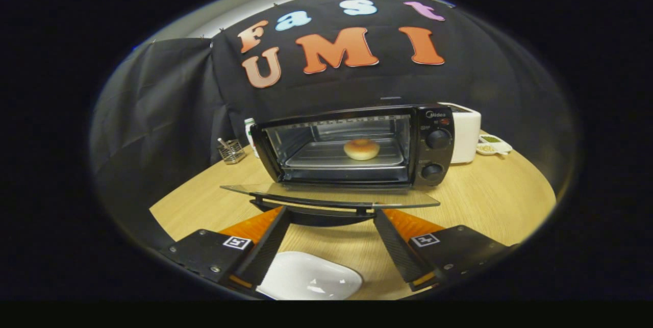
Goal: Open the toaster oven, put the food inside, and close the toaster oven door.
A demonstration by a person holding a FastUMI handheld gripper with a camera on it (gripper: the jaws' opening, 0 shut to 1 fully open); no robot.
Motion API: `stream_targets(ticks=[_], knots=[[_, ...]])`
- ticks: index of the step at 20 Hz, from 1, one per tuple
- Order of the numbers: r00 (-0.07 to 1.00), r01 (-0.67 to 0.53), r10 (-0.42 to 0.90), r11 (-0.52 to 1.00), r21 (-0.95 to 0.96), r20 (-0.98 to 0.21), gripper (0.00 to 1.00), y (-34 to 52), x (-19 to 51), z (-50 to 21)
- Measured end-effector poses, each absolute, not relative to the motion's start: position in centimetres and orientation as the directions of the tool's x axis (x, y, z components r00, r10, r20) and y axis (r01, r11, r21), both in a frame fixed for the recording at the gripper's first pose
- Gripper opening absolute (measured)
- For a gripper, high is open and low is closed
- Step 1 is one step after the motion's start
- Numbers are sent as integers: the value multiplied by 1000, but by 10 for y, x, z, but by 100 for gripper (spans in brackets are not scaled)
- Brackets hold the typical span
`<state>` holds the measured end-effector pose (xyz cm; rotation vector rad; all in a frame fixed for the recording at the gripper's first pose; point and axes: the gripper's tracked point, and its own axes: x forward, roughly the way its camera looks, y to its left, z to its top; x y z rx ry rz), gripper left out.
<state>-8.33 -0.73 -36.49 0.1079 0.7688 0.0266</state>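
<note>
The gripper (331, 218) is sitting with its jaws spread wide, gripping nothing, fingertips just under the handle (311, 204) of the lowered glass door (331, 195). Beyond it, the toaster oven (357, 147) is standing open with the round bun (361, 149) lying on its tray (316, 157). A logo by the knobs is showing, too small to read. A white dish (311, 277) is resting between the fingers on the wooden table (490, 195), with black cloth hanging behind.

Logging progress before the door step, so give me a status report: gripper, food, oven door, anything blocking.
Gripper open, fingertips under the door handle. Bun on the rack inside the toaster oven. Glass door folded fully down. Nothing blocking its swing.
</note>
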Motion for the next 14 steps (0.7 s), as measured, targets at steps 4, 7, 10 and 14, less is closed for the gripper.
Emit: stream_targets(ticks=[4,7,10,14], knots=[[740,27,82,988,151,-668,98,-8,-63,-353],[758,13,88,989,149,-646,98,-9,-45,-344],[772,17,82,989,150,-630,98,-14,-25,-338],[792,39,75,984,173,-606,99,-18,4,-333]])
